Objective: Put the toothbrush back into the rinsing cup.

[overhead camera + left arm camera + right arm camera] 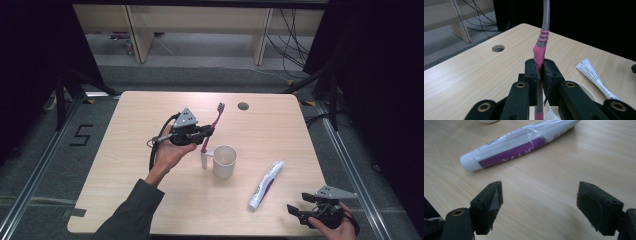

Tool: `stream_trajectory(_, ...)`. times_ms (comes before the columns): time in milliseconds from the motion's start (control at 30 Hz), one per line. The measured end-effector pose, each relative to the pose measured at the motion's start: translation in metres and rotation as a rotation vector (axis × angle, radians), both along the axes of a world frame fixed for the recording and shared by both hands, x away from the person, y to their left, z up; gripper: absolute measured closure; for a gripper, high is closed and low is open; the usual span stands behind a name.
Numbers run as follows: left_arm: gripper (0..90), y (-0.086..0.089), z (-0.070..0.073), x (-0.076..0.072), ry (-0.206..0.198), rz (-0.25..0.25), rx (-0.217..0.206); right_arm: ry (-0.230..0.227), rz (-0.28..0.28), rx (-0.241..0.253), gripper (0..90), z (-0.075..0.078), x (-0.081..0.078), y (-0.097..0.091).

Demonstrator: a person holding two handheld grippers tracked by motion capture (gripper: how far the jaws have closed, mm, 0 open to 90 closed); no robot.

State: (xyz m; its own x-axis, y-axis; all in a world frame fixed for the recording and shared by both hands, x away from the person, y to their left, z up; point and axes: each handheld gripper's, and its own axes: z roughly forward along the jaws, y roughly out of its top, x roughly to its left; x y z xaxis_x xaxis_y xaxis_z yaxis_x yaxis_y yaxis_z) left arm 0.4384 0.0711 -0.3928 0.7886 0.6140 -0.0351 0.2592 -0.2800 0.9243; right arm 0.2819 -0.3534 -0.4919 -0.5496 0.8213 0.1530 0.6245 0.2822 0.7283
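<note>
Left tongs [204, 133]: you are clamping the pink toothbrush [212, 129] by its handle, above the table [130, 165], tail hanging just beside the cup [224, 161].
Right tongs [537, 202]: you are holding them spread wide and empty near the tube [520, 143].
Risk: the thin handle could be pivoting in your grip and striking the cup rim.
High view: is showing bristles pointing up and away.
Left gripper view: is showing pads [549, 75] pinching tightly.

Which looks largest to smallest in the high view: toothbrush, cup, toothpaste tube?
1. toothbrush, longest, clamped in the left gripper
2. toothpaste tube, slightly shorter
3. cup, shortest, though widest
</note>
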Motion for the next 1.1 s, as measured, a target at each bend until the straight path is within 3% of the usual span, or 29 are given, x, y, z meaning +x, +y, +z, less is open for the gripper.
stream_trajectory(367, 82.1, 0.002, -0.011, -0.004, 0.001, -0.009, -0.001, 0.001, 0.001, -0.001, 21.9, 0.0, 0.0, 0.0)
stream_trajectory(400, 82.1, 0.003, -0.011, -0.005, 0.0, -0.014, 0.005, 0.042, -0.026, 0.024, 21.9, 0.001, -0.003, 0.003)
stream_trajectory(500, 82.0, 0.006, -0.012, -0.009, -0.001, -0.016, 0.017, 0.031, -0.008, 0.022, 21.9, 0.0, -0.002, 0.002)
stream_trajectory(533, 82.0, 0.007, -0.012, -0.01, -0.001, -0.017, 0.02, 0.009, 0.005, 0.005, 21.9, 0.0, 0.0, 0.001)
stream_trajectory(700, 82.0, 0.013, -0.018, -0.013, 0.013, -0.015, 0.04, 0.023, 0.012, 0.012, 21.9, 0.0, 0.0, 0.001)
stream_trajectory(1100, 81.9, 0.015, -0.033, -0.016, 0.046, -0.023, 0.083, 0.005, 0.015, -0.004, 21.9, -0.001, 0.0, 0.001)
